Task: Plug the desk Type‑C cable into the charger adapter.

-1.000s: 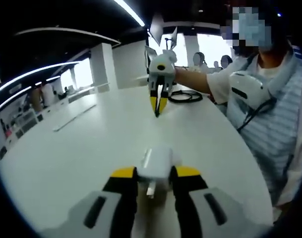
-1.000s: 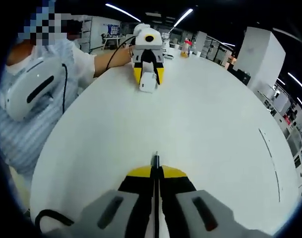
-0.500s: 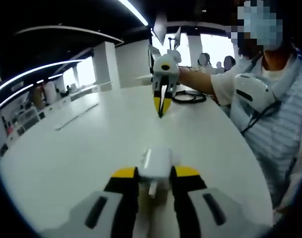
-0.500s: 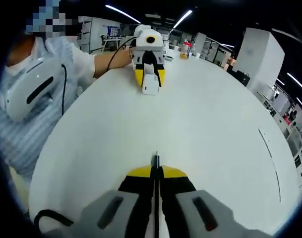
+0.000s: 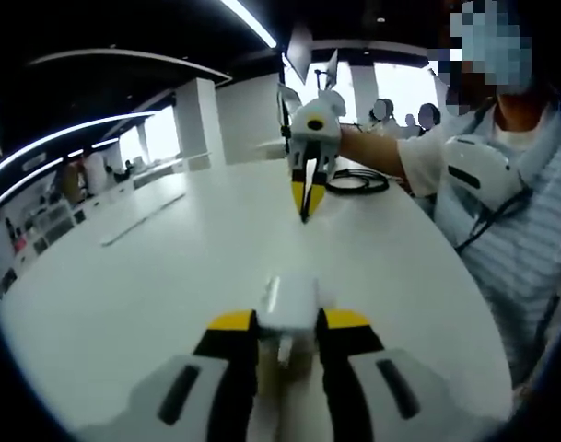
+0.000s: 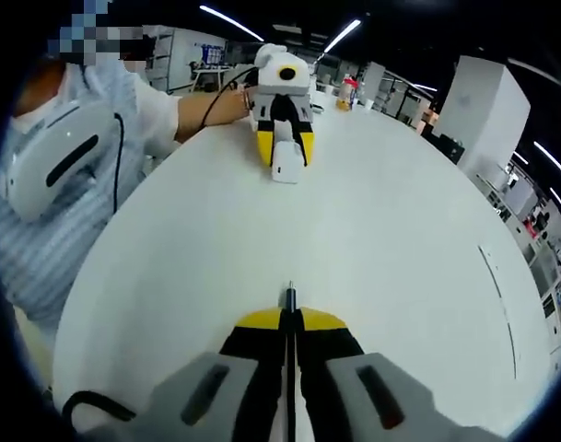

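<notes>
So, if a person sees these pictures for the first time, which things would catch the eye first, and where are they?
Probably the white charger adapter, clamped between the yellow-tipped jaws of the left gripper low in the left gripper view, above the big white table. Next, the right gripper, shut on the thin tip of the Type-C cable, which points across the table toward the adapter. A loose black cable coil lies at the far edge, near the person's arm.

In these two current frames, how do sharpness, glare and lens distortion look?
Left gripper view: bright windows wash out behind the right gripper, the white adapter in the left gripper is soft, and the table edge bows. Right gripper view: the cable tip is fairly sharp, and ceiling lights streak.
</notes>
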`<act>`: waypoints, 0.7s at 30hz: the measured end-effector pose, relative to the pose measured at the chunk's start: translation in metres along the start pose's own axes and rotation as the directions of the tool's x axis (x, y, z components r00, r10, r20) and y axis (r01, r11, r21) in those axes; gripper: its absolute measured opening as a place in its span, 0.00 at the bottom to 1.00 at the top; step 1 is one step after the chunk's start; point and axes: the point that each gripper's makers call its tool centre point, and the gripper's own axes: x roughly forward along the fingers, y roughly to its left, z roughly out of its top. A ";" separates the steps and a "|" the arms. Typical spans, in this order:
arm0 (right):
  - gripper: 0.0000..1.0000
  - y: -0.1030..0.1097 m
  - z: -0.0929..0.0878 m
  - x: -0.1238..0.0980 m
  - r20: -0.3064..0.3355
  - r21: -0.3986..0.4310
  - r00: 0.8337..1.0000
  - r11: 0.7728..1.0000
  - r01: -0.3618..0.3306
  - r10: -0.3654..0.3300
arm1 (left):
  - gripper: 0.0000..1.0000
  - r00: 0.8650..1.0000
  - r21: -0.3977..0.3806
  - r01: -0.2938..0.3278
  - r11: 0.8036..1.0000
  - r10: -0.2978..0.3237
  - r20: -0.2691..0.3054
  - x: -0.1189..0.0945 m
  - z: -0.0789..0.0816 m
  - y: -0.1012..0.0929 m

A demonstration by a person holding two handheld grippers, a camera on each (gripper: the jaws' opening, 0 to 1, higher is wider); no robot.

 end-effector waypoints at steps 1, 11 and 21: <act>0.03 0.001 0.001 0.000 0.002 -0.004 1.000 1.000 0.002 -0.002 | 0.24 1.000 0.000 -0.001 1.000 0.001 0.001 0.001 0.000 0.001; 0.03 0.008 0.014 0.003 0.030 -0.022 1.000 1.000 0.003 -0.002 | 0.24 1.000 0.005 -0.004 1.000 0.004 0.018 0.015 0.008 0.002; 0.03 0.011 0.022 0.008 0.078 -0.007 0.997 1.000 0.019 -0.018 | 0.24 0.998 0.016 0.032 0.999 -0.033 0.051 0.037 0.022 -0.009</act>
